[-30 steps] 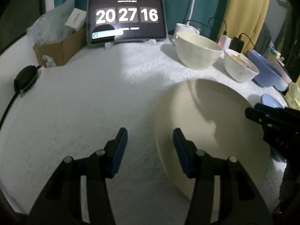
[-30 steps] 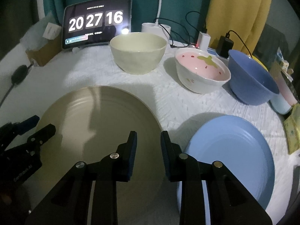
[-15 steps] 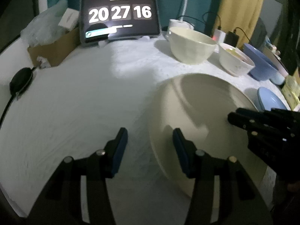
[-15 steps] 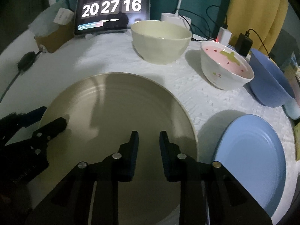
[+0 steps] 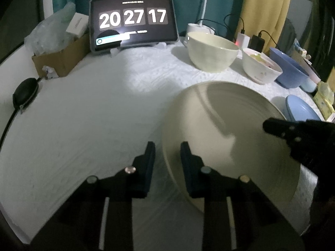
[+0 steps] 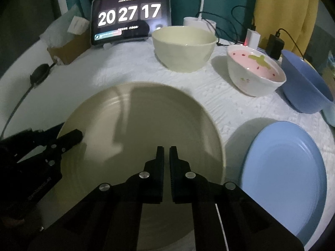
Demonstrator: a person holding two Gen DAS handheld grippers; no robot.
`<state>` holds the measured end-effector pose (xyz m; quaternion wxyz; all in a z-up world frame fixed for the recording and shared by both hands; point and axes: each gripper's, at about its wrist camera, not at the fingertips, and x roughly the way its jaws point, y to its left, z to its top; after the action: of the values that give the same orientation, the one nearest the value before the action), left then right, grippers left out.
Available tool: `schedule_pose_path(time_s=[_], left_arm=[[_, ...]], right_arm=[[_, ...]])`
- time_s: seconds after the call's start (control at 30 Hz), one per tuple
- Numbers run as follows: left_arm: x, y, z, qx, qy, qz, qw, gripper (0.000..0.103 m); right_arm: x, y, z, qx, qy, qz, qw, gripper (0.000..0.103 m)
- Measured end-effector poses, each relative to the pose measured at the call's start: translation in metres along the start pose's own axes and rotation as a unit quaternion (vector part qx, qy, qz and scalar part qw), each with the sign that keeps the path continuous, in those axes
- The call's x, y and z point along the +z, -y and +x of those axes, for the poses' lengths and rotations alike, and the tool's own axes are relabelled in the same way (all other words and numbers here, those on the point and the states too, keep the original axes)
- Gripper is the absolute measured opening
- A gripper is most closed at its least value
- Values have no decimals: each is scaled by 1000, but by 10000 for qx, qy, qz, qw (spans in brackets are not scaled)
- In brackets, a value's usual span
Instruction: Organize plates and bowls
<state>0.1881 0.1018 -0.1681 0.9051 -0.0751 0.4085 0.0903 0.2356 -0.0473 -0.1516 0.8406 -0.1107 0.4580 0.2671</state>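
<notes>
Beige plate (image 6: 146,125): round, ridged rings, matte, lying flat on white textured worktop (image 5: 83,115). My left claw (image 5: 167,152) closing, plate's left rim between pads, not yet pinched. My right claw (image 6: 166,156) fully closed over plate's near side, gripping nothing I can see. Blue plate (image 6: 286,167) right of right claw. Beyond: cream bowl (image 6: 184,48) empty, strawberry bowl (image 6: 255,73), blue bowl (image 6: 303,83).

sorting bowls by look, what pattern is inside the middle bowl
Pink inside with small red dots and a green leaf shape, strawberry-style, on the middle bowl; right wrist view shows it best.
</notes>
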Motion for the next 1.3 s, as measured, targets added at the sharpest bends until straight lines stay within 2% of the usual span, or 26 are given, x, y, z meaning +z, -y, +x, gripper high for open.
schedule_pose_path(time_s=[0.1, 0.2, 0.33, 0.43, 0.63, 0.8, 0.83, 0.9, 1.3], left_arm=[[0, -4, 0, 106, 21, -11, 9999, 25], [0, -11, 0, 200, 32, -69, 9998, 25], [0, -15, 0, 252, 40, -120, 9996, 25], [0, -15, 1, 250, 48, -94, 9996, 25], [-1, -11, 1, 85, 5, -5, 10000, 25], [-2, -11, -1, 61, 17, -14, 10000, 25], [-2, -12, -1, 51, 11, -25, 10000, 25], [-3, -11, -3, 6, 1, -65, 10000, 25], [6, 5, -23, -109, 265, 32, 9996, 25]], right_arm=[[4, 7, -8, -34, 168, 159, 9997, 6], [7, 14, -11, -165, 259, 286, 9991, 12], [9, 18, -8, -212, 203, 353, 9989, 28], [6, 14, 1, -134, 30, 327, 9994, 28], [3, 12, 3, -224, 44, 173, 9996, 28], [2, 9, 3, -339, 91, 108, 9993, 24], [2, 10, 3, -388, 98, 117, 9991, 19], [2, 12, 0, -360, 108, 152, 9992, 18], [6, 22, -36, -438, 525, 230, 9974, 17]])
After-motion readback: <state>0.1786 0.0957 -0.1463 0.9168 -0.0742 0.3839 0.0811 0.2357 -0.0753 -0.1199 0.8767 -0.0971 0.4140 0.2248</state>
